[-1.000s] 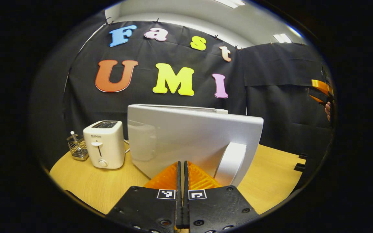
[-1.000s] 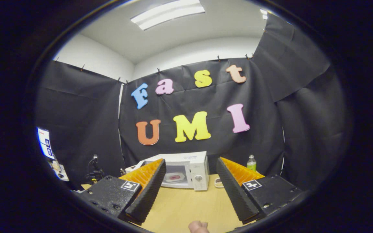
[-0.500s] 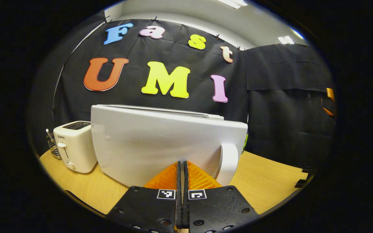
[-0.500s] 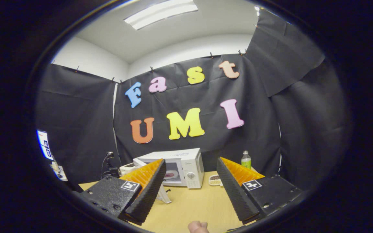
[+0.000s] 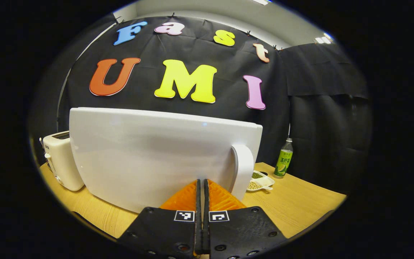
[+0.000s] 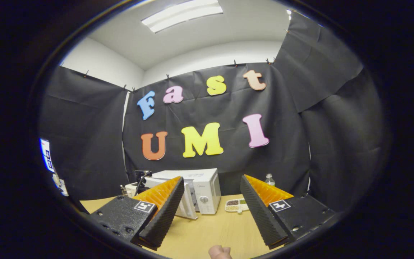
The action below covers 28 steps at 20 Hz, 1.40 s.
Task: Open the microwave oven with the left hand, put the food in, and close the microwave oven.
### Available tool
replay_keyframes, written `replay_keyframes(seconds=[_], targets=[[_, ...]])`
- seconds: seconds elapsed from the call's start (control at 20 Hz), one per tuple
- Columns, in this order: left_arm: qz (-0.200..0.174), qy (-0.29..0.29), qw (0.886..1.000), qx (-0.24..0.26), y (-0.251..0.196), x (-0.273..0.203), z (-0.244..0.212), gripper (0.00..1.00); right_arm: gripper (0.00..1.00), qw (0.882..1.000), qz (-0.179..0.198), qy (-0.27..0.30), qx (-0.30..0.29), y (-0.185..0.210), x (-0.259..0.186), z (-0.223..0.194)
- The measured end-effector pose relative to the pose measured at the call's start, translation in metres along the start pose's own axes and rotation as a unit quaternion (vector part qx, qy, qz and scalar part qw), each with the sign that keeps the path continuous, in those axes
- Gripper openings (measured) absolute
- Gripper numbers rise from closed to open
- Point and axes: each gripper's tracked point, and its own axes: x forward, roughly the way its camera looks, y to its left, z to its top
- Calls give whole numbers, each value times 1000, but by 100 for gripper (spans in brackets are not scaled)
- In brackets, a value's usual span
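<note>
The white microwave door (image 5: 156, 154) stands broad in the left gripper view, its handle (image 5: 244, 172) at the right edge. My left gripper (image 5: 202, 181) is shut with nothing between its fingers, its tips right at the door's outer face, left of the handle. In the right gripper view the microwave (image 6: 205, 187) sits far off at the table's back, with its door (image 6: 187, 205) swung most of the way toward the front and hiding the inside. My right gripper (image 6: 211, 178) hangs open and holds nothing, well back from the oven.
A white toaster (image 5: 61, 158) stands left of the microwave. A divided white dish of beans (image 5: 261, 181) and a green bottle (image 5: 283, 159) are to its right. Bare wooden table (image 6: 210, 230) lies between my right gripper and the oven. A fingertip (image 6: 219, 251) shows at the bottom.
The door has swung toward the oven with my shut left gripper following it. The plate of food inside is now hidden behind the door. The bottle and dish came into the left gripper view.
</note>
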Motion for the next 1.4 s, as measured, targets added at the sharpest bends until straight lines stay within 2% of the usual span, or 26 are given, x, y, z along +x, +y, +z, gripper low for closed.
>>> replay_keyframes(seconds=[0.05,0.1,0.25,0.35,0.4,0.45,0.5,0.55,0.7,0.85,0.9,1.05,1.1,1.15,1.2,1.25,1.3,1.35,1.4], targets=[[-2,5,1000,-3,-3,8,-3,0,100,1000,0,4,4,-2,3,-4],[3,8,1000,-3,-4,16,-5,0,91,1000,0,5,10,-5,6,-7],[25,21,999,3,2,37,-11,0,91,1000,1,4,17,-14,14,-15],[13,27,999,10,-3,40,-14,0,91,1000,3,9,29,-18,17,-23],[14,25,999,19,-3,42,-11,1,100,999,6,14,33,-18,20,-27],[33,24,999,30,5,45,-8,0,100,999,4,22,38,-21,21,-32],[30,41,999,18,4,50,-14,0,91,999,2,28,43,-23,21,-37],[27,38,999,6,1,49,-12,1,91,998,1,32,46,-23,21,-38],[46,47,998,17,7,41,-7,0,91,998,-8,41,47,-24,16,-41],[52,52,997,1,2,19,3,1,91,997,-14,49,51,-21,12,-41],[59,51,997,-4,-1,7,8,0,100,997,-17,52,49,-20,11,-42],[65,42,997,-5,-10,-36,29,2,100,997,-22,58,46,-14,5,-39],[66,39,997,0,-11,-52,33,22,91,997,-23,57,45,-12,2,-36],[70,41,997,2,-13,-70,38,42,91,997,-26,57,40,-10,0,-33],[75,46,996,1,-14,-87,40,39,90,997,-31,57,34,-10,-4,-31],[77,52,996,0,-17,-105,43,70,91,997,-34,55,30,-8,-7,-26],[80,49,996,2,-19,-123,52,75,91,998,-38,53,27,-4,-10,-22],[82,44,996,7,-24,-142,63,74,91,997,-41,53,24,-2,-13,-17],[80,36,996,11,-27,-158,73,90,100,997,-44,54,21,1,-16,-13]])
